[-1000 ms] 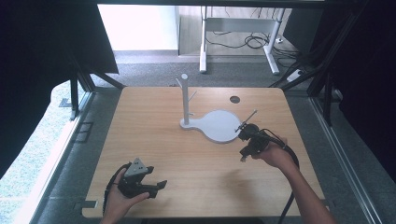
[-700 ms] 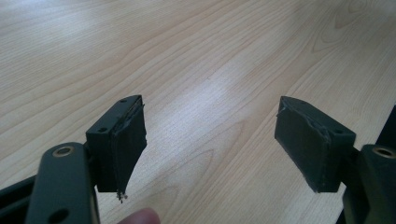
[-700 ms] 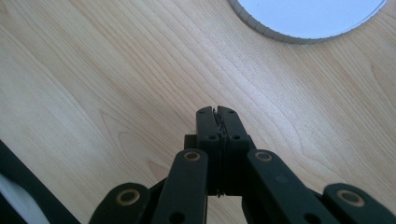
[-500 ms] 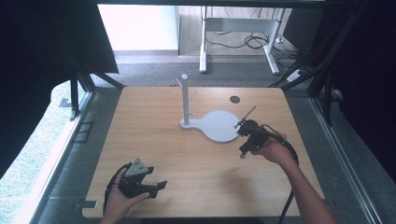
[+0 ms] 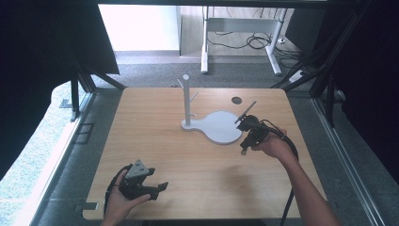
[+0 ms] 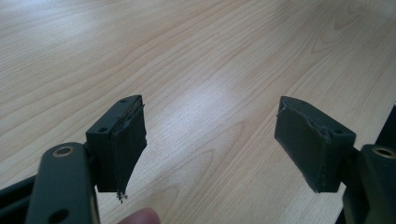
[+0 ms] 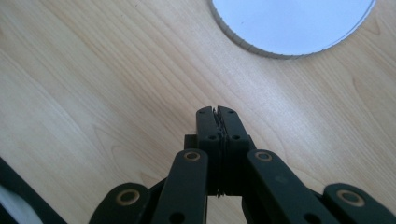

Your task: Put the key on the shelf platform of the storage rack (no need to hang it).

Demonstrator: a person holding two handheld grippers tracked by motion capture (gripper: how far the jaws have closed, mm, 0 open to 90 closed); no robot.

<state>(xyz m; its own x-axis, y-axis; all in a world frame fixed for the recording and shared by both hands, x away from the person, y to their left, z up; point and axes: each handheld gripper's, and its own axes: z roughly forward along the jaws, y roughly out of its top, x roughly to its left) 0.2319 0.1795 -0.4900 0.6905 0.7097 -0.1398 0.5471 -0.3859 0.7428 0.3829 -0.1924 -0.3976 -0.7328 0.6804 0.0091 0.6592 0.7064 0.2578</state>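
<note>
Wooden worktop (image 5: 197, 155) carries everything; nearest, the left gripper (image 5: 157, 188) rests with fingers spread, empty; farther right, the right gripper (image 7: 217, 112), fingers pressed together, hangs just beside the white stand (image 5: 221, 127), whose post stands upright, rounded base reaching toward it.

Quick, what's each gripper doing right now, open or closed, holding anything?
Left gripper: open, holding nothing, over bare table.
Right gripper: closed, empty, beside the white stand base.
</note>
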